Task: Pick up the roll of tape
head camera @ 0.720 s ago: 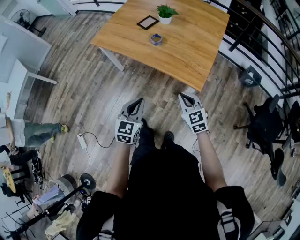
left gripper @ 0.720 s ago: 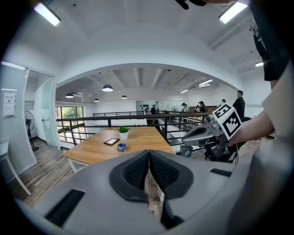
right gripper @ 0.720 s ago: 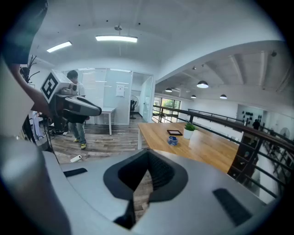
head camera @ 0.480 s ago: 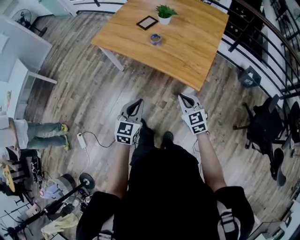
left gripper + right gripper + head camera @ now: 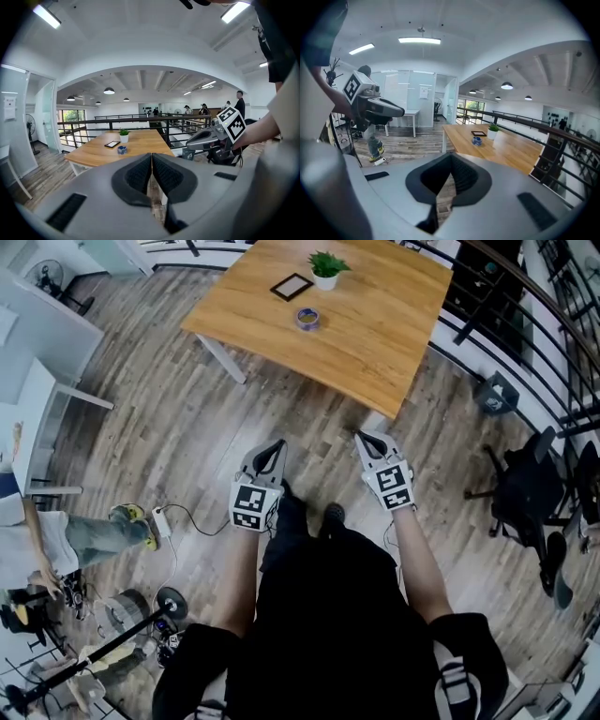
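A blue roll of tape lies flat on the wooden table, near a small potted plant and a dark flat frame. Both grippers hang over the floor, well short of the table's near corner. My left gripper is shut with nothing between its pads. My right gripper is shut and empty too. The left gripper view shows the tape far off beyond the closed jaws of the left gripper. The right gripper view also has the tape far ahead of the right gripper.
A black railing runs behind and right of the table. An office chair stands at the right. A person's legs, a floor cable with adapter and equipment stands are at the left. White desks fill the far left.
Both grippers have kept their place. The person at the left edge has stepped lower in the picture, and the table has slid slightly up and left in the view.
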`<state>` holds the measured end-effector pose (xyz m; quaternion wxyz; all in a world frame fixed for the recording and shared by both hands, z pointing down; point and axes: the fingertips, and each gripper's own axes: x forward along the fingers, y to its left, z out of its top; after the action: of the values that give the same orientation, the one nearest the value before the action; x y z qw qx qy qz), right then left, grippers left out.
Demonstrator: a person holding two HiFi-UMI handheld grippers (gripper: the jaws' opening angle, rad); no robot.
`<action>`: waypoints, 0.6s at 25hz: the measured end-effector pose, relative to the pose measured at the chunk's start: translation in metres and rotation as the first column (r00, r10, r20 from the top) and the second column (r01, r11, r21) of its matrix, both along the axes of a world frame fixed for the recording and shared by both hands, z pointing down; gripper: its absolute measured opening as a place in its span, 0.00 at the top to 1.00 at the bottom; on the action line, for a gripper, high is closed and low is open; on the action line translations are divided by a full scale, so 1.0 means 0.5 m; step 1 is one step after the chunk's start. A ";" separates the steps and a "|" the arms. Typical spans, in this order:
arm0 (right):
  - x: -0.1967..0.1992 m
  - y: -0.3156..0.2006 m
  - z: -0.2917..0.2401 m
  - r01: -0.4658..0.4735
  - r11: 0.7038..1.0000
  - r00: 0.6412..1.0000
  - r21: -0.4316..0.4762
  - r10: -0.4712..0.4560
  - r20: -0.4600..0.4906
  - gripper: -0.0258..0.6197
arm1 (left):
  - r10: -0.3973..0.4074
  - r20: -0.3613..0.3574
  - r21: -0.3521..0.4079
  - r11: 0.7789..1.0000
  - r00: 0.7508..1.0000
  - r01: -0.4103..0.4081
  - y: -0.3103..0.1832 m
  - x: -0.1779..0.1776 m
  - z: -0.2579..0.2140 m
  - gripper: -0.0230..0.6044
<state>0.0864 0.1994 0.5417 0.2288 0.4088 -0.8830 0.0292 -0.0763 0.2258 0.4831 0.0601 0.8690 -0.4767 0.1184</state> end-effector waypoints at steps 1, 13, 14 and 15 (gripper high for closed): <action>0.001 0.004 0.001 0.000 1.000 1.000 -0.001 0.000 0.001 0.95 | 0.002 0.001 -0.001 1.000 1.000 -0.002 0.003 0.002 0.000 0.92; -0.007 0.027 0.010 0.004 1.000 1.000 -0.007 -0.004 0.015 0.95 | -0.023 0.033 0.010 1.000 0.999 0.022 0.015 -0.011 0.005 0.92; -0.008 0.029 0.009 0.006 1.000 1.000 -0.002 -0.006 0.017 0.95 | -0.024 0.032 0.013 1.000 0.999 0.023 0.017 -0.011 0.006 0.92; -0.008 0.030 0.007 0.009 1.000 1.000 0.005 -0.009 0.019 0.95 | -0.024 0.030 0.015 1.000 0.999 0.024 0.018 -0.010 0.005 0.92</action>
<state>0.0823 0.2145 0.5452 0.2194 0.4052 -0.8870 0.0298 -0.0813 0.2346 0.4857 0.0478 0.8618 -0.4887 0.1274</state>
